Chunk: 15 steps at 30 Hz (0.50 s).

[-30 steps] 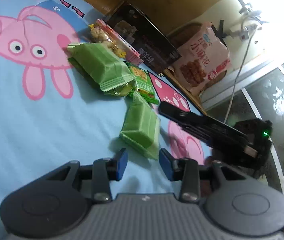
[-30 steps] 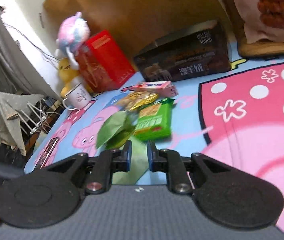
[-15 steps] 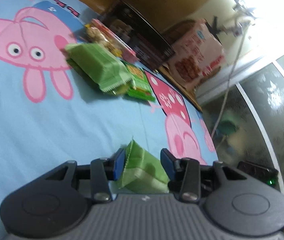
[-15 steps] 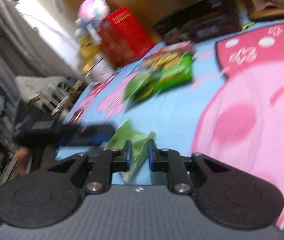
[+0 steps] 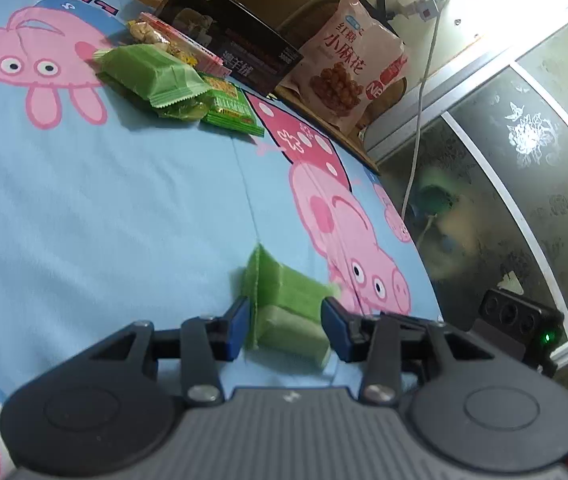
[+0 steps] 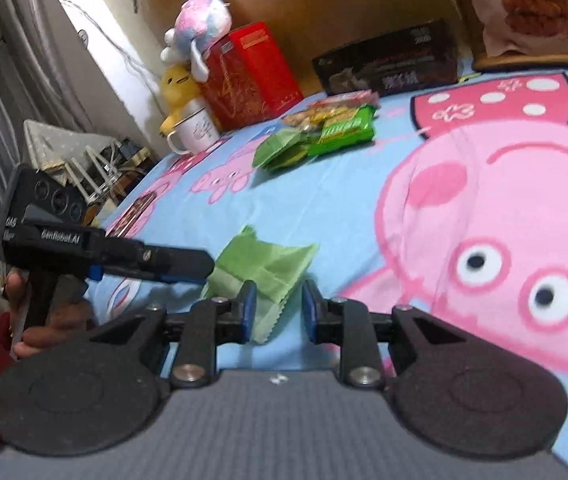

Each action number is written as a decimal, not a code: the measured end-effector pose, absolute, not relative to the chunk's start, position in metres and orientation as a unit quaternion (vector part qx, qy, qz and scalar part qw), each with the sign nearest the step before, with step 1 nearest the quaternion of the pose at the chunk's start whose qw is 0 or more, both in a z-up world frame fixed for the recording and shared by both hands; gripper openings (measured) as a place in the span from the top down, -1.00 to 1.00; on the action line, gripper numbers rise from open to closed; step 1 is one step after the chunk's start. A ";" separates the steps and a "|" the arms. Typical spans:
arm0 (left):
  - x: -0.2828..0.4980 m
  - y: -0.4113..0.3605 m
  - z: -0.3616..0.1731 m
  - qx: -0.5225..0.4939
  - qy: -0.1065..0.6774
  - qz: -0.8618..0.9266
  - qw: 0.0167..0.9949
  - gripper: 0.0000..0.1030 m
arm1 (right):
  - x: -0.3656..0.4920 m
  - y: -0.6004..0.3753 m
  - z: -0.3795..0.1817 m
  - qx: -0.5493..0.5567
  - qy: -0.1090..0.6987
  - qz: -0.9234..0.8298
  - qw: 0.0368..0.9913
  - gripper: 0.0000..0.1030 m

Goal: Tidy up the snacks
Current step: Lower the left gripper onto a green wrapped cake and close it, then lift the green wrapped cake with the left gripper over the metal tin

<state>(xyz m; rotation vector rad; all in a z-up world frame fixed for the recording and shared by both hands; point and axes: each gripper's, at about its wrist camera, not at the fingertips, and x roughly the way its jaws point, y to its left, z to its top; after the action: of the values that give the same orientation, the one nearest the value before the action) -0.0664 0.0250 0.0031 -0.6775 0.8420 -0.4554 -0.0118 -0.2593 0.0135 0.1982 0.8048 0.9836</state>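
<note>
A light green snack packet (image 5: 287, 304) lies on the blue pig-print sheet (image 5: 84, 208), away from the snack pile. My left gripper (image 5: 285, 328) is around it, both blue pads touching its sides. In the right wrist view the same packet (image 6: 268, 264) shows flat on the sheet, with the left gripper's black finger (image 6: 180, 264) reaching its left edge. My right gripper (image 6: 278, 314) has only the packet's near corner between its jaws. The packet rests by the left pad and there is a gap to the right pad. A hand in a red sleeve (image 6: 32, 320) holds the left gripper.
The snack pile sits farther back: green packets (image 5: 152, 74), a bright green packet (image 5: 232, 110) and a pink-edged one. Behind stand a black box (image 5: 236, 48), a big pink bag (image 5: 359, 68), a red box (image 6: 248, 72), plush toys (image 6: 200, 24) and a mug (image 6: 194, 134).
The right gripper drew the green packet back from the pile and its jaws widened off it. The left gripper moved in until the packet sat between its pads.
</note>
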 end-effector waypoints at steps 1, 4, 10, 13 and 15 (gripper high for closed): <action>-0.069 0.024 0.003 -0.318 0.400 -0.218 0.832 0.19 | -0.016 -0.258 0.013 0.088 0.376 0.465 0.796 0.45; -0.077 0.018 0.004 -0.306 0.406 -0.227 0.831 0.16 | -0.026 -0.260 0.014 0.076 0.374 0.469 0.797 0.42; -0.083 0.023 0.010 -0.304 0.402 -0.236 0.831 0.10 | -0.031 -0.271 0.020 0.056 0.347 0.444 0.824 -0.03; -0.080 0.025 0.016 -0.303 0.395 -0.233 0.835 0.01 | -0.036 -0.272 0.022 0.045 0.339 0.449 0.825 -0.05; -0.077 0.022 0.017 -0.295 0.396 -0.235 0.837 0.01 | -0.040 -0.268 0.021 0.031 0.338 0.455 0.823 -0.06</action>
<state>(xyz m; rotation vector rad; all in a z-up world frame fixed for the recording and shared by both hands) -0.0768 0.0219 0.0169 -0.6248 0.8385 -0.4977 -0.0404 -0.2680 0.0206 0.0662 0.7199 0.9676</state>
